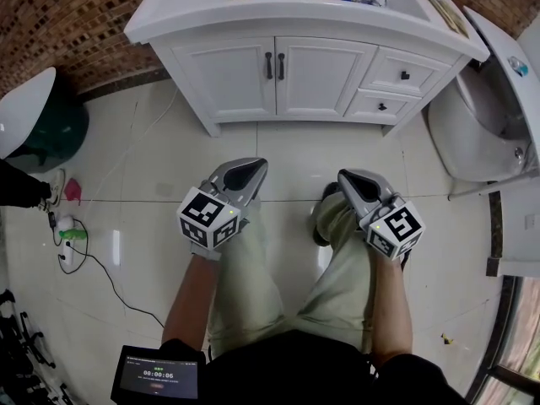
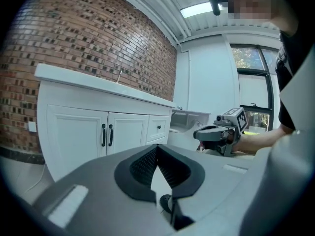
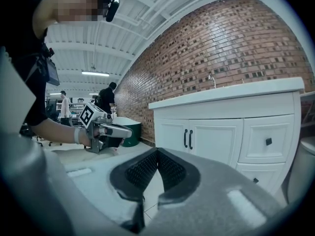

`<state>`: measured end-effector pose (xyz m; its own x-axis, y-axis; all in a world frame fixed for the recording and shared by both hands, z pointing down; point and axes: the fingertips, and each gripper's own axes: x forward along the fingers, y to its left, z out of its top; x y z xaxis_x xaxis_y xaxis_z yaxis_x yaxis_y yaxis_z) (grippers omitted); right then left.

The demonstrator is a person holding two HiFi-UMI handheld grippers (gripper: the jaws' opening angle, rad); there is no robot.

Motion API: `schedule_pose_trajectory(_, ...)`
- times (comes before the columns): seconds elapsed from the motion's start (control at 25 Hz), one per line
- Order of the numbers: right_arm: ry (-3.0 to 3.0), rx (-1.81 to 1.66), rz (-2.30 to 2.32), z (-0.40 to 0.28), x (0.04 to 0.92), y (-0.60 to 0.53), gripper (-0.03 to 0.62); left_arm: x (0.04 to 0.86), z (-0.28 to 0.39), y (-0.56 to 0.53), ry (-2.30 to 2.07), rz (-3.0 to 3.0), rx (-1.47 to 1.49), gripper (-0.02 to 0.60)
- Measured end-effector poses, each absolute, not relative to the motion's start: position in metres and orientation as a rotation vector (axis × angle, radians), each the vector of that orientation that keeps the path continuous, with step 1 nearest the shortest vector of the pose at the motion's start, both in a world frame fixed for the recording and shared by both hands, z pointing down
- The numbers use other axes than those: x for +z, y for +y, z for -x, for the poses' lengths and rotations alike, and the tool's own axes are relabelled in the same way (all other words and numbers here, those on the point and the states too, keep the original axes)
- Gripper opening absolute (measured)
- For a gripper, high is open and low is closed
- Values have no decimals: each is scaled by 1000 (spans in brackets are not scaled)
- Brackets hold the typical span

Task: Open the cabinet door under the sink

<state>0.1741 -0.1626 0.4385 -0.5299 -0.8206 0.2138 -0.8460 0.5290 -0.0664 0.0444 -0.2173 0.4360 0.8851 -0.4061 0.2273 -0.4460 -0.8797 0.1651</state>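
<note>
White, stiff cabinet doors (image 1: 253,78) are set in the vanity's (image 1: 194,25) front, left of the drawers (image 1: 403,76). A light swing is expected if a black handle (image 1: 281,66) is pulled. The left gripper (image 1: 246,172) and the right gripper (image 1: 354,180) are closed on nothing.

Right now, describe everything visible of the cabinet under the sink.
The cabinet is white, seemingly painted wood, standing on the glossy tile floor against a brick wall. Its two panelled doors are both shut, each with a dark vertical handle beside the centre seam. To their right sit two closed drawers with dark knobs. A white countertop overhangs it. The left gripper and right gripper are held short of it, not touching it.
</note>
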Motion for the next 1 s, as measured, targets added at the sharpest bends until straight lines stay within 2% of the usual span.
schedule_pose_trajectory(0.56,-2588,277,-1446,-192,435,-161,-8,440,-72,-319,-756,-2799,146,17)
schedule_pose_trajectory(0.76,-2619,299,-1466,-204,431,-158,-8,469,-80,-367,-866,-2781,246,98)
schedule_pose_trajectory(1.0,-2607,288,-1465,-204,433,-160,-8,494,-91,-424,-988,-2775,345,106)
